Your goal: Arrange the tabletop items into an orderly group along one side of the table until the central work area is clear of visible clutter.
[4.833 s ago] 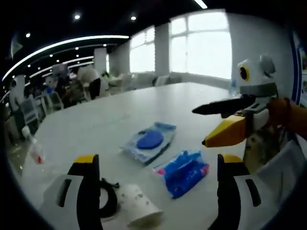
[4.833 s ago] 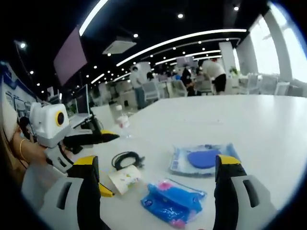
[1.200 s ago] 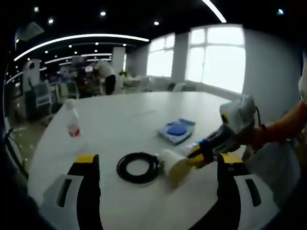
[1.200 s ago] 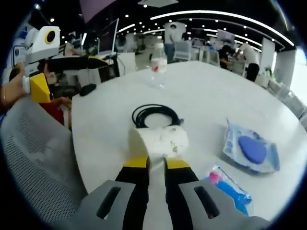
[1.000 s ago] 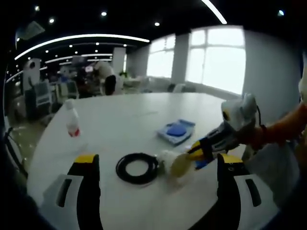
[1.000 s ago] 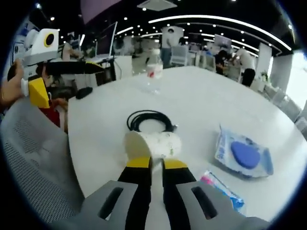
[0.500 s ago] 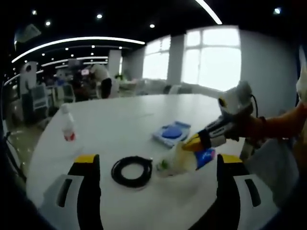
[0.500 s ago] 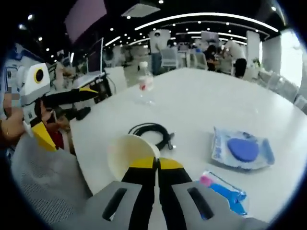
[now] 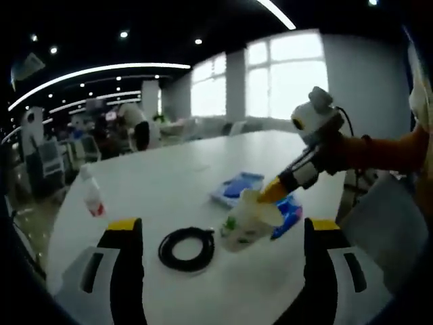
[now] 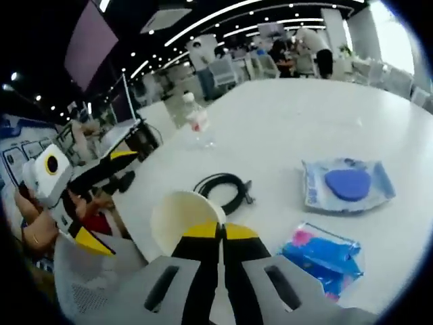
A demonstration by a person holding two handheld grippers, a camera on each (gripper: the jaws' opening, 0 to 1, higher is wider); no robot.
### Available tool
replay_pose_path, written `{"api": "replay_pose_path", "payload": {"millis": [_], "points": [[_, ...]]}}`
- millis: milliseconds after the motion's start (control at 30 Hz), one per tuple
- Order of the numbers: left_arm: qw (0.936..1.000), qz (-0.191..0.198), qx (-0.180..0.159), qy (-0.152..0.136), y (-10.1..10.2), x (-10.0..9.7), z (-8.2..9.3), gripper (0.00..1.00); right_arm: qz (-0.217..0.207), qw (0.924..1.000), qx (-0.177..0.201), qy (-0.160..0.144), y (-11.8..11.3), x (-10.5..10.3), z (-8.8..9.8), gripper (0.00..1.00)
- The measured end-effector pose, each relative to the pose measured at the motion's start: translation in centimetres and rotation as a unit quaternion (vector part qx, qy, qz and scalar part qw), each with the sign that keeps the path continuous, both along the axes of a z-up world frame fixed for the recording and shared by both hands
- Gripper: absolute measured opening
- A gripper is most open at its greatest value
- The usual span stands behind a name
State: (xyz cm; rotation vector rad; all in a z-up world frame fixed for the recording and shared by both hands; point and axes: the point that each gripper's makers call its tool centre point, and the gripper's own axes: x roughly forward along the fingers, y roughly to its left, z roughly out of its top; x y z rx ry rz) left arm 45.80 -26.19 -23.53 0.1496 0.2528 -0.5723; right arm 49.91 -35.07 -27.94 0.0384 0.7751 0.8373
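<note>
So the right gripper (image 10: pixel 218 233) was clamped on the paper cup (image 10: pixel 184 218) rim and had lifted it off the table (image 10: pixel 325 115), clearing the centre some. Left gripper (image 9: pixel 220 233) hung open near the cable (image 9: pixel 187 248).

You see a matt paper cup (image 10: pixel 179 217) and glossy plastic packets (image 10: pixel 323 256). The surface (image 10: pixel 318 122) looks smooth, white.

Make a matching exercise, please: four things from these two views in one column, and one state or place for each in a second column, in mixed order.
Things:
1. paper cup
2. black cable
3. bottle
4. right gripper

States:
A. stands upright on the table
B. lies coiled on the table
C. shut on a rim
D. held up, off the table

Pairs: 1-D, 2-B, 3-A, 4-C
</note>
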Motion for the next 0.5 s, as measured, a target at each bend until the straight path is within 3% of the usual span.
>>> {"api": "replay_pose_path", "payload": {"millis": [67,200,300,500], "points": [[0.9997,-0.013,0.020,-0.008,-0.4,-0.1,0.0,0.94,-0.001,0.9999,0.006,0.011,0.2,-0.2,0.4,0.01],[0.9994,-0.024,0.022,-0.014,-1.0,-0.4,-0.1,0.92,0.000,0.9987,0.033,0.039,1.1,-1.0,1.5,0.01],[0.9964,-0.038,0.070,-0.030,-1.2,-0.4,-0.3,0.89,0.006,0.9977,0.034,0.058,1.4,-1.6,1.8,0.01],[0.9920,-0.055,0.105,-0.042,-2.0,-0.6,-0.6,0.83,0.020,0.9957,0.051,0.075,2.0,-2.4,2.7,0.01]]}}
